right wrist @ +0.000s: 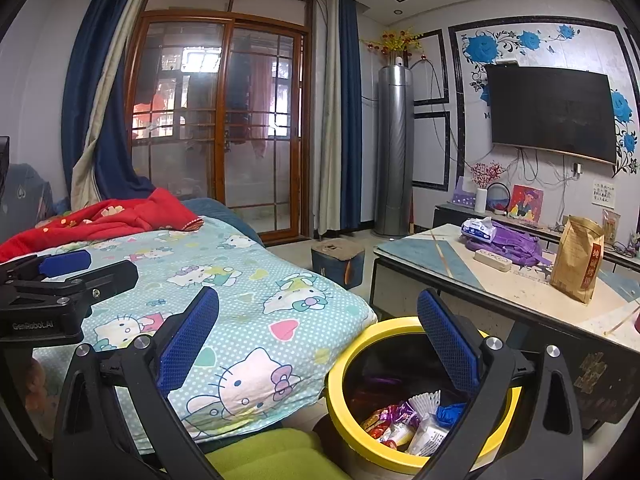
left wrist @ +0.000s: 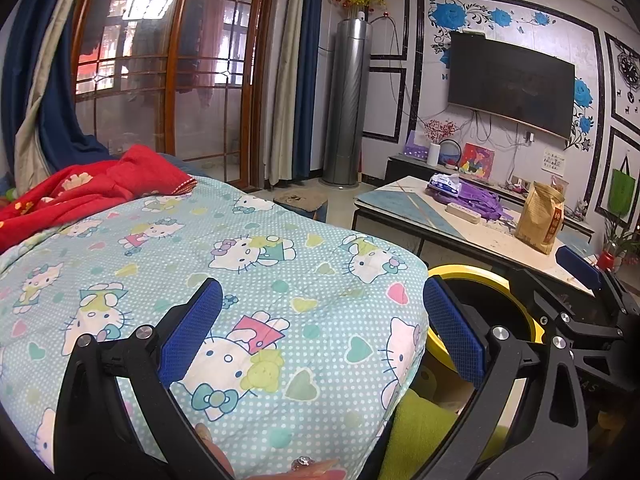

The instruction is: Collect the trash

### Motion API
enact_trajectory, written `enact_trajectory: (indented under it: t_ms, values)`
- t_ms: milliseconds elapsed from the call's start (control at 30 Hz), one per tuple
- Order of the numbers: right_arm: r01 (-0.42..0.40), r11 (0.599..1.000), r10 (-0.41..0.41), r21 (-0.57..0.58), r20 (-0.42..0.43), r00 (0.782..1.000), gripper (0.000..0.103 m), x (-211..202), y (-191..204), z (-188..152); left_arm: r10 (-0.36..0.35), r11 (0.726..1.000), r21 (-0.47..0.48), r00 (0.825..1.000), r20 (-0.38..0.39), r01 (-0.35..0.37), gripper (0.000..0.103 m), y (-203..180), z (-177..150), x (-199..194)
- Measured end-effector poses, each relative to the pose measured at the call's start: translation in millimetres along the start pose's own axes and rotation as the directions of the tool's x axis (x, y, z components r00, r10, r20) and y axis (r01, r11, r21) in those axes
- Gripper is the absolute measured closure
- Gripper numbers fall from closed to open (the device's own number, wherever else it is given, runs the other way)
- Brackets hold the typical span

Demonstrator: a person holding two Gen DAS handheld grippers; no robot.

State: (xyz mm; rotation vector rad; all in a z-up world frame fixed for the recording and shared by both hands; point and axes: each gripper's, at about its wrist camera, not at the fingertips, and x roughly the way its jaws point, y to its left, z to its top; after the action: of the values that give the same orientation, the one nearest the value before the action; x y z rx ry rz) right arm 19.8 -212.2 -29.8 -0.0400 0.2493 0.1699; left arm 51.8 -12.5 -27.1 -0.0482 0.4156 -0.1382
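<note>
A yellow-rimmed trash bin (right wrist: 340,364) stands on the floor between the bed and the coffee table; it holds several wrappers (right wrist: 408,426). My right gripper (right wrist: 318,344) is open and empty, just above the bin's near-left side. My left gripper (left wrist: 320,328) is open and empty over the Hello Kitty blanket (left wrist: 248,264); it shows at the left of the right wrist view (right wrist: 60,264). The bin's rim (left wrist: 480,274) shows behind the left gripper's right finger (left wrist: 452,328). The right gripper's body (left wrist: 580,300) shows at the right of the left wrist view.
A coffee table (right wrist: 516,292) at right carries a brown paper bag (right wrist: 580,260), a purple bag (right wrist: 512,244), a tissue pack (right wrist: 478,230) and a power strip (right wrist: 494,260). A red quilt (right wrist: 100,220) lies on the bed. A green cushion (right wrist: 272,456) is below. A small stool (right wrist: 338,260) stands behind.
</note>
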Motion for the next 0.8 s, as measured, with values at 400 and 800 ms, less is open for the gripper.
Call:
enact_trajectory:
  t_ms: [400,800]
  values:
    - [0.002,1.0,-0.002,0.002,0.0,1.0,0.006,0.1,-0.8,0.1,0.0,1.0,0.0,1.0,0.001,0.0,0.011,0.2,-0.7,0.2]
    - [0.002,1.0,-0.002,0.002,0.0,1.0,0.006,0.1,-1.1,0.2,-0.002,1.0,0.0,1.0,0.002,0.002,0.011,0.6,-1.5,0.5]
